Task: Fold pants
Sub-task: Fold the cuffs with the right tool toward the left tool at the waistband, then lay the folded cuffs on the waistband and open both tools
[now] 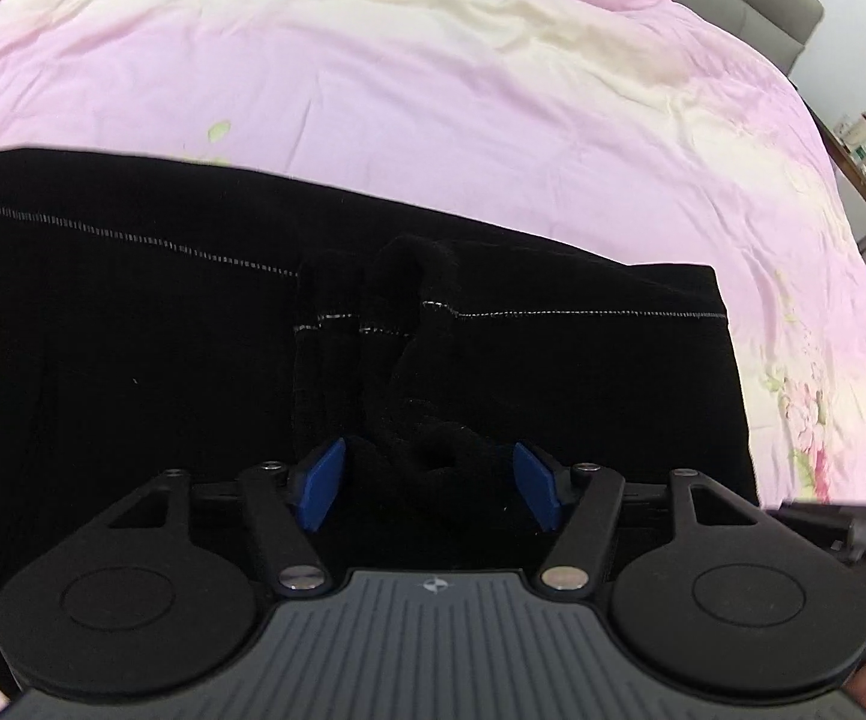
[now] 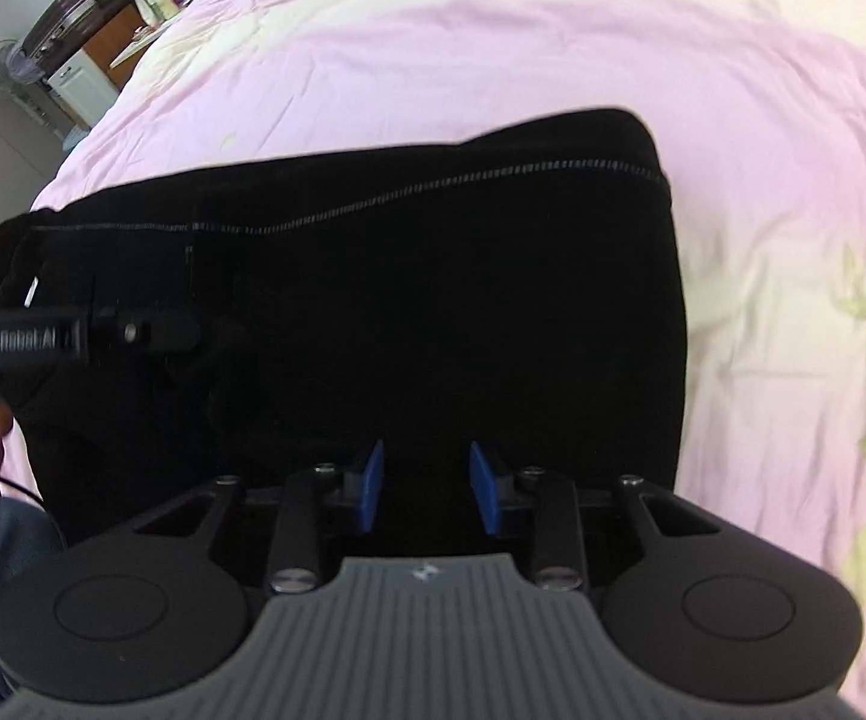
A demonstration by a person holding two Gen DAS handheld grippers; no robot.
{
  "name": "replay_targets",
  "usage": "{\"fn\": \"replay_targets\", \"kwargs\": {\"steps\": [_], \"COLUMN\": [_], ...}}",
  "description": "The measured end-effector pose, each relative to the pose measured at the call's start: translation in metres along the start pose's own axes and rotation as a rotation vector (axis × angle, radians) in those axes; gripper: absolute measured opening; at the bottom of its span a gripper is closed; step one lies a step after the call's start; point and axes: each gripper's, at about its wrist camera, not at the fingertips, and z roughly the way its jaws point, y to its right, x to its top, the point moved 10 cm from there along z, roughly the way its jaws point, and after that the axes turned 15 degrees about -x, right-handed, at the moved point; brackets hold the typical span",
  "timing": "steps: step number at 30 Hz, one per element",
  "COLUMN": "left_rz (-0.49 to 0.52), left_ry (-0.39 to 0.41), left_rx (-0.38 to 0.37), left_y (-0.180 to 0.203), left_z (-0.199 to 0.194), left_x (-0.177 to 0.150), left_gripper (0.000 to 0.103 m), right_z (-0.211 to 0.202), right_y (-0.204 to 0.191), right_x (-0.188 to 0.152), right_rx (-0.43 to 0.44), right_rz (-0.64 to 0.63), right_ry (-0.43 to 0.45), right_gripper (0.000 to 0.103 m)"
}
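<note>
Both grippers, left gripper (image 1: pixel 429 483) and right gripper (image 2: pixel 425 487), are held open, gripping nothing, over black pants (image 2: pixel 402 300) spread on pink bedding (image 2: pixel 493 48).

Black pants (image 1: pixel 132 330) — pale dotted stitching; pink-and-cream floral bedspread (image 1: pixel 433 90); blue tool pads (image 1: pixel 324 483).

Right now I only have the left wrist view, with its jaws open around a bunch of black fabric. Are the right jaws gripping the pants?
Observer: No. The right gripper is open, its blue pads apart above a flat stretch of the black pants.
Operator: Does the pants' end on that side stay on the bed?
Observer: Yes. In the right wrist view that edge lies on the pink bedsheet, and sheet shows beyond it.
</note>
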Motion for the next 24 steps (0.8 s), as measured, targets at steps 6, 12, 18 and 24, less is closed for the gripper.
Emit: {"fn": "replay_targets", "kwargs": {"steps": [6,12,18,24], "left_rz": [0.176,0.246,0.11,0.188], "left_ry": [0.019,0.068,0.1,0.107], "left_rx": [0.133,0.057,-0.039,0.013], "left_y": [0.027,0.041,0.017,0.013], "left_z": [-0.004,-0.03,-0.046,-0.022], "left_x": [0.0,-0.002,0.014,0.043], "left_gripper": [0.045,0.046,0.063,0.065], "right_z": [0.003,-0.021,-0.027,-0.027], "right_y": [-0.002,0.023,0.032,0.031], "right_x": [-0.014,-0.013,-0.016,-0.013], "right_rx": [0.005,0.051,0.023,0.03], "right_rz": [0.001,0.059,0.02,0.024], "right_ry": [0.068,0.094,0.118,0.118], "right_gripper": [0.03,0.029,0.029,0.029]}}
